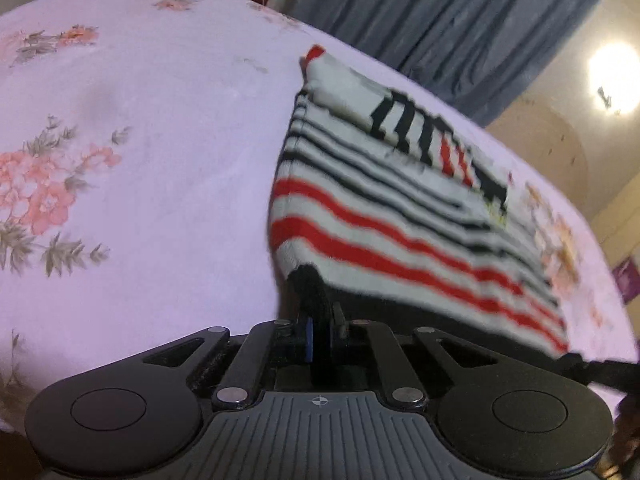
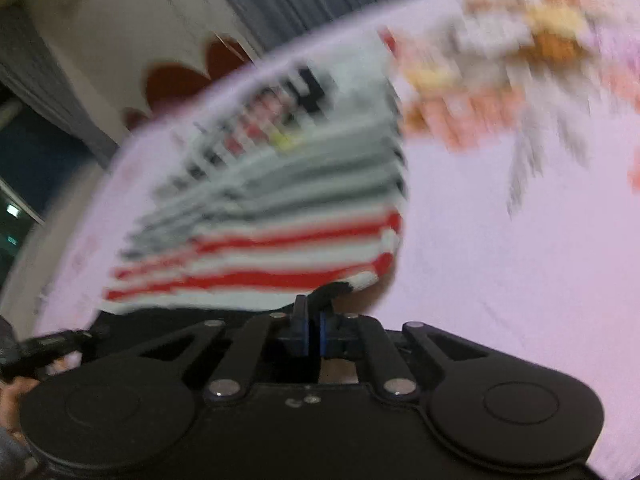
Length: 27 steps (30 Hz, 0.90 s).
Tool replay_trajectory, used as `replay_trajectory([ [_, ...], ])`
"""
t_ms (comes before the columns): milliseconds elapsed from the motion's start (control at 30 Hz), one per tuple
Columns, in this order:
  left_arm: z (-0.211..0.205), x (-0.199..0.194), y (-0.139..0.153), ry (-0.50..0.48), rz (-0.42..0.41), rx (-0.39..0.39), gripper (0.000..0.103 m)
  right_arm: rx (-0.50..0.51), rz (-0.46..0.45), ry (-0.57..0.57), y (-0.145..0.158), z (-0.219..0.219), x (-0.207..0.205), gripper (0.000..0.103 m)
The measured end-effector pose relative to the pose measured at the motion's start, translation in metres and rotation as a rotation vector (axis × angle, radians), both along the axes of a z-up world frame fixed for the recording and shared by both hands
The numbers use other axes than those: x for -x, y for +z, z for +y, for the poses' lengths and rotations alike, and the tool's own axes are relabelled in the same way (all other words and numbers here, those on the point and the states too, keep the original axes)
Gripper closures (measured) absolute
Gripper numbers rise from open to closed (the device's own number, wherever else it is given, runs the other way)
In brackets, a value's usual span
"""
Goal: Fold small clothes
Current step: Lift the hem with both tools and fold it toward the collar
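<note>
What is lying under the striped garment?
The striped garment hangs over a flowered sheet. Both grippers, left and right, pinch its black hem. Whatever it covers stays hidden.

Warm indoor light recorded; glare blown out at round lamp (image 1: 614, 78) upper right in left view. Pink bedsheet (image 1: 160, 120) evenly lit. Heavy motion blur noted across right view. Fisheye bending observed at edges.

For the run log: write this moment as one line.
left gripper: shut on striped garment black hem | right gripper: shut on same hem | garment: lifted over floral sheet | right view blurred
</note>
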<state>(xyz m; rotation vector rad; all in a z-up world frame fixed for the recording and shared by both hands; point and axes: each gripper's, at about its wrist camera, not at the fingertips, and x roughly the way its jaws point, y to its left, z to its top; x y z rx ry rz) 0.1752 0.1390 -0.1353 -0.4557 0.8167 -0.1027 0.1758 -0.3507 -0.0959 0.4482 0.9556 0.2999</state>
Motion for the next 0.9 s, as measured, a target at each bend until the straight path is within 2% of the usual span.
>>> replay_trajectory([
  [100,0.007,-0.012,0.021,0.025,-0.084,0.08,0.097,-0.073,-0.078,-0.035,0.019,-0.005,-0.005,0.099],
  [167,0.01,-0.03,0.032,0.032,-0.131,0.101,0.097,-0.071,-0.128,-0.05,0.037,-0.006,-0.019,0.099],
  [300,0.008,-0.087,0.05,0.039,-0.194,0.119,0.097,-0.054,-0.205,-0.076,0.064,-0.01,-0.065,0.099],
  [400,0.006,-0.14,0.06,0.04,-0.212,0.132,0.097,-0.083,-0.211,-0.115,0.075,-0.018,-0.114,0.099],
  [533,0.002,-0.211,0.059,0.023,-0.175,0.118,0.097,-0.099,-0.201,-0.136,0.077,-0.013,-0.179,0.099],
  [700,-0.003,-0.291,0.042,0.0,-0.097,0.087,0.097,-0.119,-0.12,-0.177,0.054,-0.009,-0.254,0.099],
  [833,-0.006,-0.334,0.023,-0.015,-0.041,0.099,0.097,-0.111,-0.05,-0.196,0.029,-0.006,-0.299,0.098],
  [900,-0.006,-0.343,0.019,-0.027,-0.043,0.122,0.097,-0.113,-0.018,-0.199,0.018,-0.005,-0.316,0.098],
])
